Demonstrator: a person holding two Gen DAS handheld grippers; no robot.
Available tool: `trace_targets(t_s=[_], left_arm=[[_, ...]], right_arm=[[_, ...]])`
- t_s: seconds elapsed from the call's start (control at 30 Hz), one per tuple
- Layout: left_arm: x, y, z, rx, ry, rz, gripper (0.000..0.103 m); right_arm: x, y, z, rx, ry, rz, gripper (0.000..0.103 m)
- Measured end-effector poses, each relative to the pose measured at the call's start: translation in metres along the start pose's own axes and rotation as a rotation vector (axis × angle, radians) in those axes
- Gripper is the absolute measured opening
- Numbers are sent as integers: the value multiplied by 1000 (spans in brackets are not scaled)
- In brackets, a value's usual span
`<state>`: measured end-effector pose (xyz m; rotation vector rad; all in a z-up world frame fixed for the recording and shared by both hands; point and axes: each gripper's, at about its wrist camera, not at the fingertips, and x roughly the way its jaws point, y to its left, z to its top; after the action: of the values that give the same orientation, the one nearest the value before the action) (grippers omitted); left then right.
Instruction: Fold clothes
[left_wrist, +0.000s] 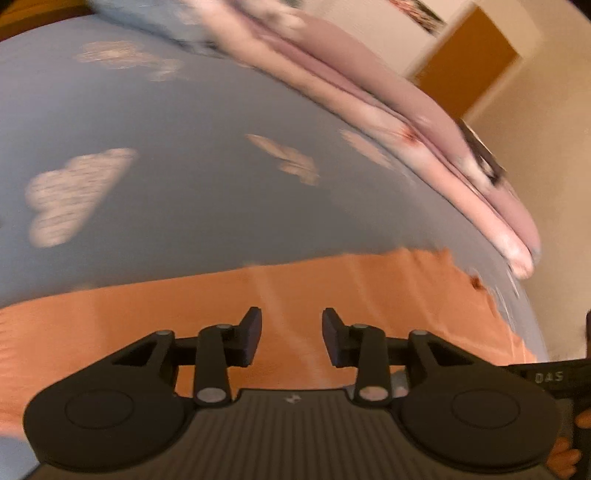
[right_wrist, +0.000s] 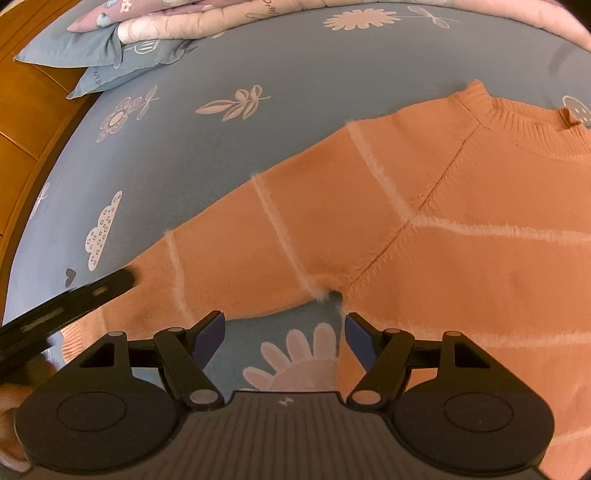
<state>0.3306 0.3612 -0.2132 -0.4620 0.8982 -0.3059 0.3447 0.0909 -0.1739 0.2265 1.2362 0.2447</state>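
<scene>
Sweater (right_wrist: 424, 206), orange knit with thin pale stripes, spread flat on a bed under a blue sheet (right_wrist: 207, 155) printed with white flowers and clouds. In the right wrist view the ribbed collar (right_wrist: 517, 114) lies toward the upper right, one sleeve (right_wrist: 207, 266) runs down to the left, and its cuff reaches the lower left edge of the picture. A wedge of bare sheet shows between the sleeve and the body at the armpit. Right tongs (right_wrist: 284, 336) stand wide above that wedge, pointing steeply down, with nothing between the pads. A dark bar, part of the other tool, crosses the lower left corner just over the sleeve end.

Left wrist view, blurred: left tongs (left_wrist: 291, 338) stand narrowly apart over the orange knit, pads (left_wrist: 251, 336) clear of the cloth and gripping nothing. Beyond the sweater's edge the blue sheet continues to a folded pink quilt (left_wrist: 424, 122) along the far side. Two blue pillows (right_wrist: 110, 55) lie stacked at the head of the bed, beside a wooden board (right_wrist: 33, 110).
</scene>
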Motion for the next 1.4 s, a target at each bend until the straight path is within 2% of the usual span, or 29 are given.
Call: trace_targets(t_s=[0.13, 0.23, 0.33, 0.4, 0.6, 0.8, 1.03, 1.1, 1.17, 1.27, 1.33, 1.4], left_arm=[[23, -26, -10, 183, 21, -17, 35], [20, -34, -18, 256, 6, -102, 35], [25, -23, -22, 217, 67, -118, 36], [23, -6, -25, 174, 92, -93, 36], [-11, 46, -30, 50, 71, -63, 36], [-38, 73, -37, 17, 58, 0, 36], [-67, 88, -38, 7, 59, 92, 36], [-79, 89, -36, -9, 50, 145, 41], [-90, 90, -35, -23, 27, 184, 45], [-109, 94, -36, -78, -11, 198, 48], [-116, 96, -36, -107, -24, 200, 49], [-121, 96, -36, -114, -35, 214, 49]], right_arm=[[0, -3, -4, 7, 4, -2, 76], [2, -6, -6, 14, 9, -7, 76], [5, -9, -9, 37, 18, -12, 76], [4, -11, -10, 44, 18, -13, 76], [1, -11, -5, 23, 13, -18, 76], [-3, -8, 5, -7, -16, -25, 76], [7, 26, 16, -163, -77, -66, 76], [19, 44, 14, -249, -109, -131, 76], [34, 65, 7, -356, -146, -254, 76], [62, 92, -10, -508, -175, -459, 76], [81, 107, -22, -566, -140, -515, 76], [88, 125, -34, -609, -160, -545, 75]])
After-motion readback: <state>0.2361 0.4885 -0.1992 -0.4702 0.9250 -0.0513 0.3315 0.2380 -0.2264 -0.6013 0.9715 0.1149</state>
